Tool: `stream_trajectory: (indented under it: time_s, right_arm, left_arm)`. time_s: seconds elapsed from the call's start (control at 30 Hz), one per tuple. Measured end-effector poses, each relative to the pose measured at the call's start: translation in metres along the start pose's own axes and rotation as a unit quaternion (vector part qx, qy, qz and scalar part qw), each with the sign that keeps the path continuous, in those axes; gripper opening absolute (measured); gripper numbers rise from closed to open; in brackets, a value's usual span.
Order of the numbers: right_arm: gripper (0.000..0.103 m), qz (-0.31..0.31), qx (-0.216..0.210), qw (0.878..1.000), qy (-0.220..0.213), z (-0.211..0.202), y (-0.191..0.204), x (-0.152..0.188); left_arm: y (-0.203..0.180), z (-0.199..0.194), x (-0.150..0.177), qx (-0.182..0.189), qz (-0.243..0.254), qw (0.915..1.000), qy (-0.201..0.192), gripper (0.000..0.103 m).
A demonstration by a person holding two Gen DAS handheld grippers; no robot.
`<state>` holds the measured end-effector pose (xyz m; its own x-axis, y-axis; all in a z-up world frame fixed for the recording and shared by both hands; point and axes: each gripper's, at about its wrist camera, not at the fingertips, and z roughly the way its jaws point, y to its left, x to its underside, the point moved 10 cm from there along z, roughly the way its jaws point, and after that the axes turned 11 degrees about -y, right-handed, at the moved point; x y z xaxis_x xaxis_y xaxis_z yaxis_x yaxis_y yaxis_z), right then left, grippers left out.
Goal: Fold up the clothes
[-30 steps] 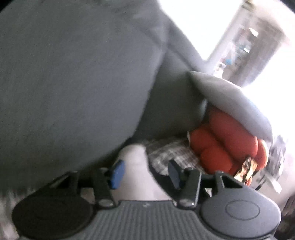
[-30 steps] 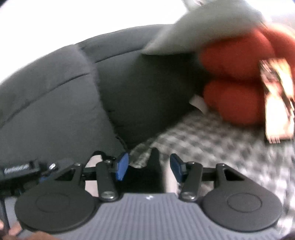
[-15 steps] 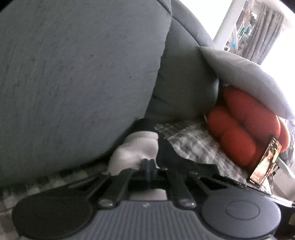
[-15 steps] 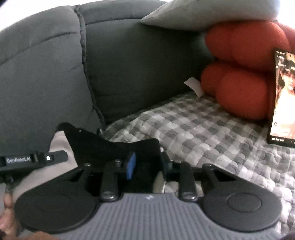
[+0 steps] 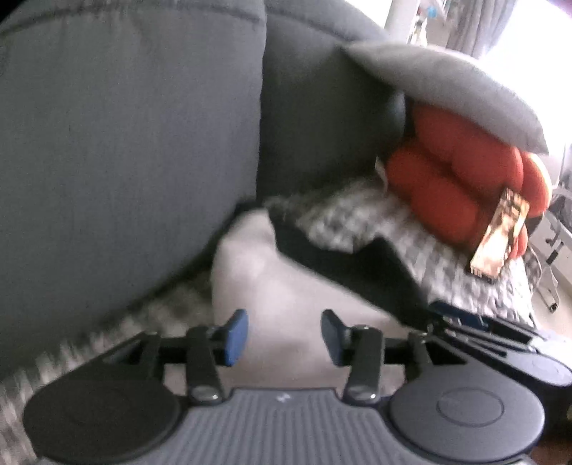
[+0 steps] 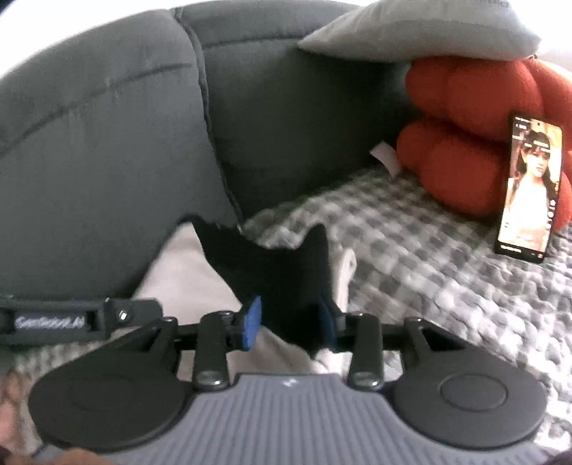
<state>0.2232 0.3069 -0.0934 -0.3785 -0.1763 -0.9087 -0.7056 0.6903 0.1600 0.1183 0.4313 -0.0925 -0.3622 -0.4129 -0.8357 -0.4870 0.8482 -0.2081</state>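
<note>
left gripper (image 5: 284, 334) is hovering over the pale part of the garment (image 5: 271, 286), its jaws opening with only cloth below them and nothing pinched; judged, this hand is letting go so the fabric can settle flat. right gripper (image 6: 291, 322) is straddling the black part of the garment (image 6: 282, 272), its jaws also opening; the dark cloth is lying between the blue pads, though blur is hiding whether they are pressing on it. the garment, pale with a black panel, is lying on the checked blanket (image 6: 411, 250) on the sofa seat, tucked against the grey back cushion (image 5: 125, 143). keeping both grippers low and side by side over the same piece is likely serving to square up an edge before the next fold.

surroundings: a red knotted cushion (image 6: 464, 143) is sitting in the sofa corner under a grey pillow (image 6: 422, 32); a phone (image 6: 529, 189) with a lit screen is leaning against the red cushion, well apart from the garment. the back cushion is crowding the garment's far edge, leaving little room to spread it that way; the open blanket toward the phone is offering the freer side.
</note>
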Motion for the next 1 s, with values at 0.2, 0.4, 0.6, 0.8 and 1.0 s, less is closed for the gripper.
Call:
stream_trajectory:
  time_s: [0.2, 0.4, 0.6, 0.8, 1.0]
  right_arm:
    - [0.059, 0.052, -0.016, 0.999, -0.005, -0.017, -0.004, -0.002]
    - [0.103, 0.06, 0.003, 0.998, -0.021, -0.053, -0.019, -0.018]
    - [0.103, 0.06, 0.008, 0.998, 0.027, -0.065, -0.031, -0.016]
    - [0.103, 0.026, 0.06, 0.996, 0.062, -0.059, -0.041, -0.001]
    - [0.103, 0.015, 0.069, 0.995, 0.074, -0.054, -0.043, 0.007]
  left_arm:
    - [-0.002, -0.012, 0.01, -0.001, 0.006, 0.9999, -0.011, 0.09]
    - [-0.007, -0.033, 0.005, -0.029, 0.0, 0.9993, -0.022, 0.103]
    - [-0.02, -0.023, 0.026, -0.066, 0.046, 0.996, 0.039, 0.103]
    - [-0.036, -0.01, 0.046, -0.083, 0.096, 0.9894, 0.071, 0.103]
    - [-0.046, -0.012, 0.051, -0.09, 0.132, 0.9845, 0.072, 0.103]
